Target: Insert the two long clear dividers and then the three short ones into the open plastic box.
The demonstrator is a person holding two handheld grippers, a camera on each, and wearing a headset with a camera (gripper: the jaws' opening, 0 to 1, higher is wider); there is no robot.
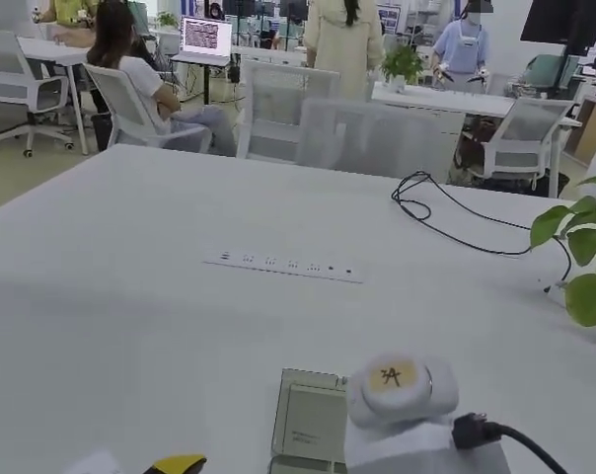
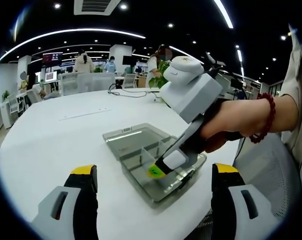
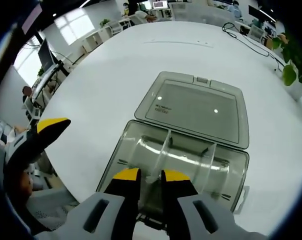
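Right claw: jaws nearly together, tips down over the near wall of the box. Cannot tell if a clear divider is pinched between them. Left claw: jaws wide apart, holding nothing, hanging off to the left of the box, so my right is the nearer one. The box lies directly under my right tips on the table, long axis left to right. Upright clear dividers cross it near to far. Lid lies flat open on the far side.
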